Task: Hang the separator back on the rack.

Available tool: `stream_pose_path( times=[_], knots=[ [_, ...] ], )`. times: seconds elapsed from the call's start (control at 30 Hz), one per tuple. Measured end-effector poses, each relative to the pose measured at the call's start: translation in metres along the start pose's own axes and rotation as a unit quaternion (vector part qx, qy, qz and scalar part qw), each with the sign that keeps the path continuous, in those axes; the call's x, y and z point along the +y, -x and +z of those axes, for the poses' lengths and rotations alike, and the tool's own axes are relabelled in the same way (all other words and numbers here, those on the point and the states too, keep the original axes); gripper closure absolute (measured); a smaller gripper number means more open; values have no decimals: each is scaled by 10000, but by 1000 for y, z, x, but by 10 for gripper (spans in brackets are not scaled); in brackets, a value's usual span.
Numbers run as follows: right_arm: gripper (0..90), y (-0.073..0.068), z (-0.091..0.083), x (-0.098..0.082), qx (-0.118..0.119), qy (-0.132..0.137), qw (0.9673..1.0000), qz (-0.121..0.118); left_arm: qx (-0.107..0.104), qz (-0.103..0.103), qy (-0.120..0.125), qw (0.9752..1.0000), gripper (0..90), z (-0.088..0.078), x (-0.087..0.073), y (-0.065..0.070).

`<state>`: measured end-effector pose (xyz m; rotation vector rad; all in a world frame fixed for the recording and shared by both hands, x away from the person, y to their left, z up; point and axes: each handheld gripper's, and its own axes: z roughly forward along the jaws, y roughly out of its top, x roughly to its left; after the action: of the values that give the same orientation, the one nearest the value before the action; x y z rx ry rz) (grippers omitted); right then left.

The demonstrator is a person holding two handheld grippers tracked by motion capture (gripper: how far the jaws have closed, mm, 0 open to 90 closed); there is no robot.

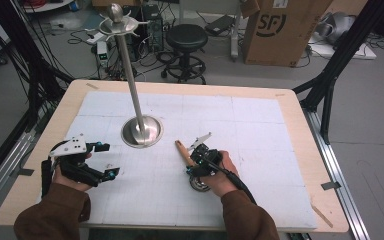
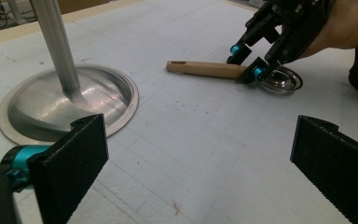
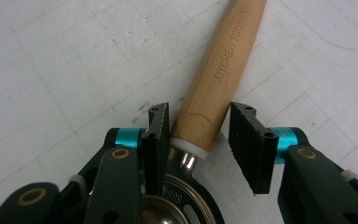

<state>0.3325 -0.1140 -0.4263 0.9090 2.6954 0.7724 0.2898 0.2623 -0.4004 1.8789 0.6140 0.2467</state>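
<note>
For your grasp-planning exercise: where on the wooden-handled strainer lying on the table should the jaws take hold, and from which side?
Grip the strainer by its wooden handle just above the white collar, coming from above: it lies flat, and the rounded handle fits between the right gripper's jaws.

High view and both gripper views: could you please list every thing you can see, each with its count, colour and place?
table: one, light wood, under a white gridded mat.
stand: one, silver metal, domed base on the mat's left half, tall pole rising from it with hooks at the top.
kitchen tool: one, wooden handle and round steel head, lying flat on the mat right of the stand.
stool: one, black, on the floor beyond the table.
cardboard box: one, brown, on the floor at the far right.
cables: many, black, floor at the left.
left hand-held gripper: one, black, jaws wide apart, holding nothing.
right hand-held gripper: one, black, jaws either side of the handle, a gap showing at one pad.
</note>
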Motion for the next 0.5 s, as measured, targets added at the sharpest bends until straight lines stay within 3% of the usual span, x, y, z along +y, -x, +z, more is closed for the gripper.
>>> stream_pose_path(
  times=[0.3, 0.5],
  knots=[
    [616, 2, -3, -2, 246, -83, 9997, 9, -6, 11, -4, 10000, 45, 0, 0, 0],
    [639, 1, -6, 1, 179, -251, 9991, -301, 6, 15, -19, 10000, 45, 0, 0, 0]
  ],
)
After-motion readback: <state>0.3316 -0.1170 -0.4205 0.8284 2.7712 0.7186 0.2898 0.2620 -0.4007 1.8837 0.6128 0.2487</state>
